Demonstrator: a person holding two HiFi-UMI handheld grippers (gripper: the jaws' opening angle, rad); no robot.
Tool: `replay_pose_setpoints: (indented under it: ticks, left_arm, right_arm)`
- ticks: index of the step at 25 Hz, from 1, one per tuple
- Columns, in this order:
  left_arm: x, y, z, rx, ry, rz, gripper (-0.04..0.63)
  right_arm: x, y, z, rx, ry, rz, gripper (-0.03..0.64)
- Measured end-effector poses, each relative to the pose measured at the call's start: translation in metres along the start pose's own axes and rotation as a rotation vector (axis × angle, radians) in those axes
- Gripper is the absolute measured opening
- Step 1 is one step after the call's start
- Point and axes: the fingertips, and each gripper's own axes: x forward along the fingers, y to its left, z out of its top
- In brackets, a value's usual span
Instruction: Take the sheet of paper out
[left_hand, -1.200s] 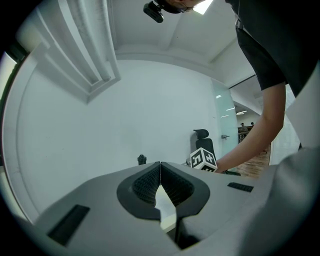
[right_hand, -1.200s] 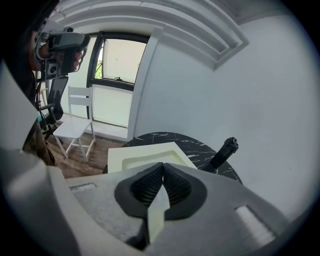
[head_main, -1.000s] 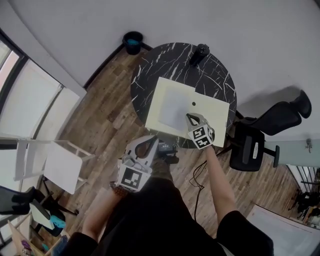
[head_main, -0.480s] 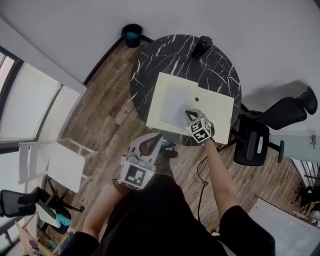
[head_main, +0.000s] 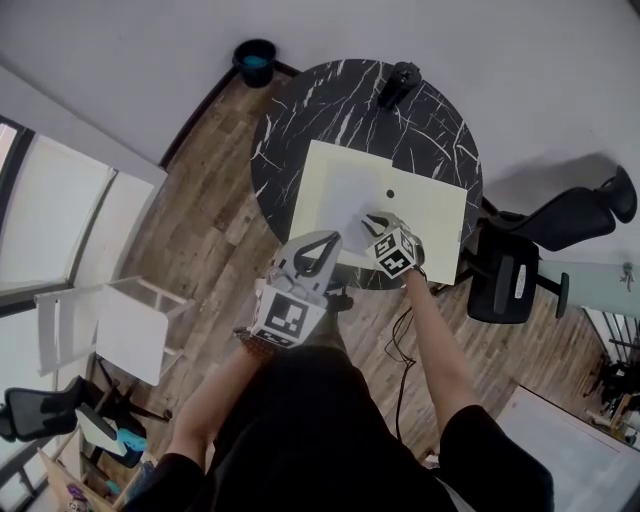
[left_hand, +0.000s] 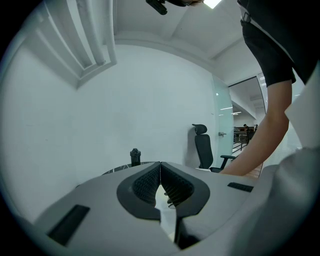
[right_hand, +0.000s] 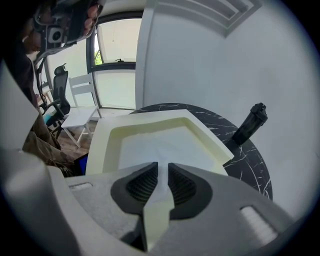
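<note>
Still flat, the sheet of paper (head_main: 348, 195) lay in the pale tray (head_main: 436, 222) at upper centre. The right gripper (head_main: 372, 222) had crept over its near edge, jaws narrowly parted and empty, while the left gripper (head_main: 328, 240), clenched on nothing, had risen toward the table (head_main: 350, 105); a pinch looked imminent

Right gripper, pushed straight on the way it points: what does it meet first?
Most likely the sheet lying in the tray. The right gripper, jaws slightly apart, aims down at it, though depth is hard to judge.
</note>
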Motion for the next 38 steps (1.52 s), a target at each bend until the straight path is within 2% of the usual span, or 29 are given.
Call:
replay_pose_setpoints:
  ticks: [4, 14, 22, 38]
  left_arm:
    - [0.016, 0.006, -0.005, 0.011, 0.014, 0.005, 0.003]
    - [0.033, 0.012, -0.032, -0.037, 0.073, 0.018, 0.002]
    - [0.04, 0.013, -0.041, -0.042, 0.097, 0.022, 0.003]
    - [0.049, 0.013, -0.043, -0.041, 0.104, 0.016, 0.003]
  right_arm:
    - [0.007, 0.002, -0.004, -0.007, 0.013, 0.019, 0.063]
    - [0.03, 0.005, -0.029, -0.023, 0.065, 0.056, 0.063]
    - [0.046, 0.002, -0.038, -0.016, 0.089, 0.073, 0.063]
    - [0.056, 0.002, -0.044, -0.011, 0.108, 0.085, 0.06]
